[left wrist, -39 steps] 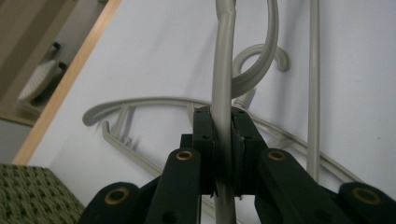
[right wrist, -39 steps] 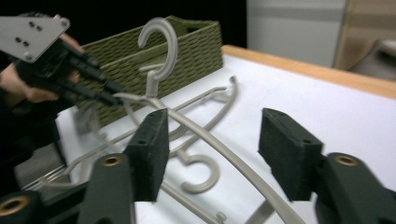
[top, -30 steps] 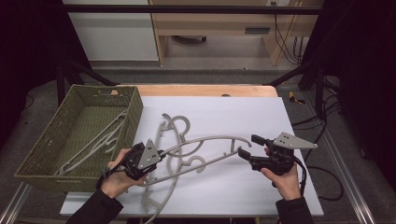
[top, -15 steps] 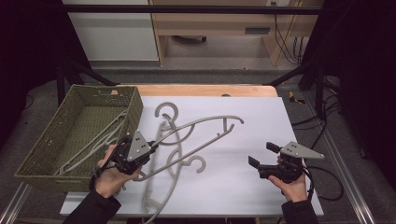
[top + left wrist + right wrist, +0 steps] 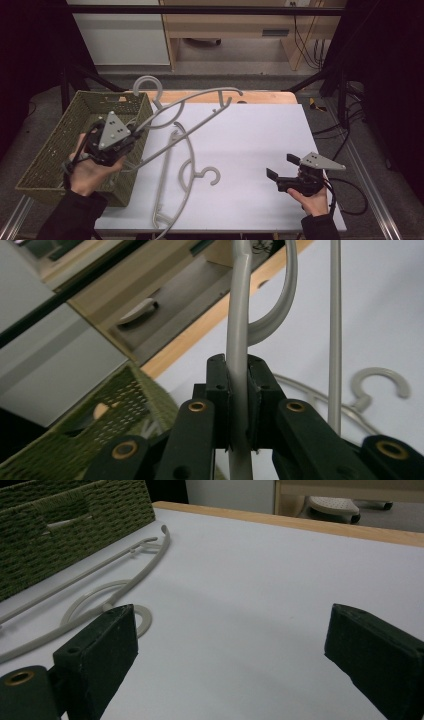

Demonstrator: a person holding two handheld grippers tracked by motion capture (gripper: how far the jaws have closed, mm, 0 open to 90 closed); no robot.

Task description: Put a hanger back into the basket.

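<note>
High view shows the left gripper (image 5: 131, 131) pinching a grey plastic hanger (image 5: 197, 102) by one arm and holding it in the air, tilted, its hook (image 5: 146, 84) above the far corner of the woven basket (image 5: 50, 155) and its far arm reaching out over the white table (image 5: 260, 150). In the left gripper view the jaws are pressed tight on that thin arm. I judge the hanger light and fairly stiff but long, so it will swing and twist about a single pinch point; smooth plastic may also slip, and a hold closer to the neck below the hook would steady it better. The right gripper (image 5: 280, 169) rests low near the right front of the table, jaws spread with nothing between them; they have just been opening. A second hanger (image 5: 186, 172) lies flat on the table between the two grippers, well apart from the right one, and at least one more lies inside the basket. The basket's rim and the hangers already in it are what the raised hook or arm ends could catch on.
</note>
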